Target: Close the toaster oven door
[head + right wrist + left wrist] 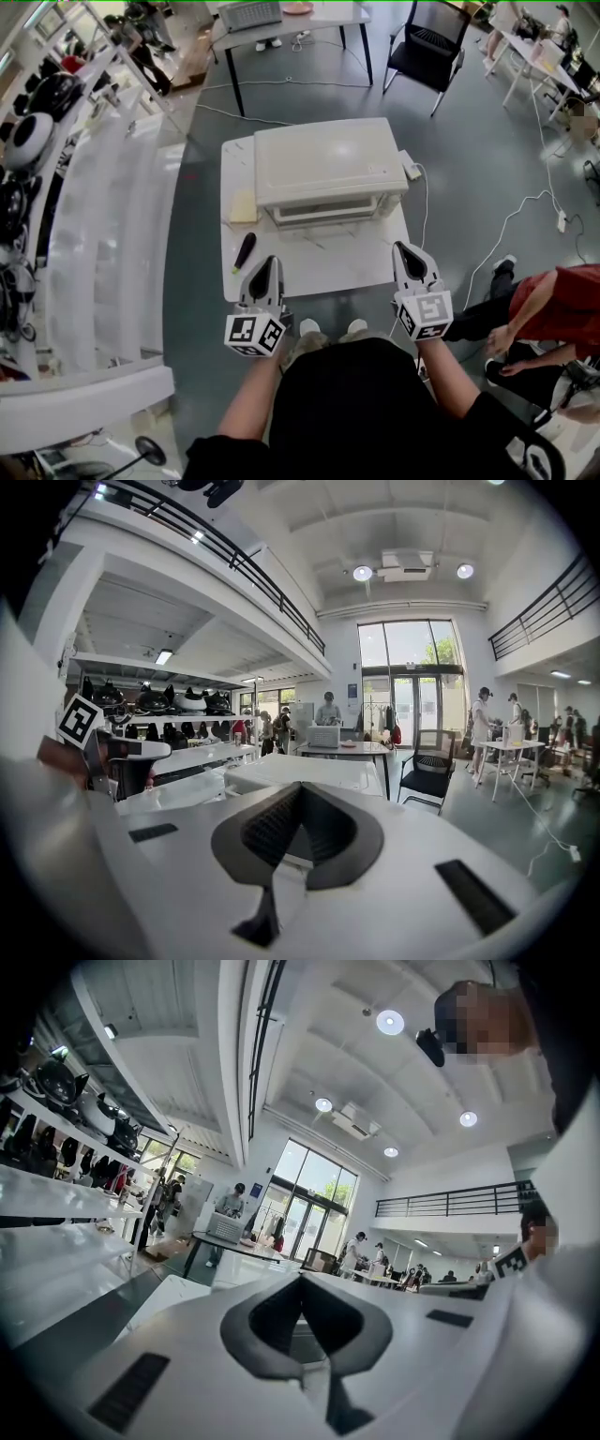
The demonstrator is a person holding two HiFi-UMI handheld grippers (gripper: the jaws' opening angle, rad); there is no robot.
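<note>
The white toaster oven (328,167) stands on a small white table (323,262). Its glass front (328,212) faces me and looks upright against the body. My left gripper (270,261) hovers over the table's near left edge, and my right gripper (404,248) sits by the near right corner. Both are in front of the oven and touch nothing. In the left gripper view the left gripper (302,1279) has its tips meeting with nothing between them. The right gripper (298,787) is the same, with the oven's top (314,771) just beyond it.
A black pen-like object (244,251) and a pale yellow pad (243,206) lie on the table's left side. A plug and cable (412,171) trail off right. White shelving (103,244) runs along the left. A person in red (548,309) sits at right; a chair (427,47) stands behind.
</note>
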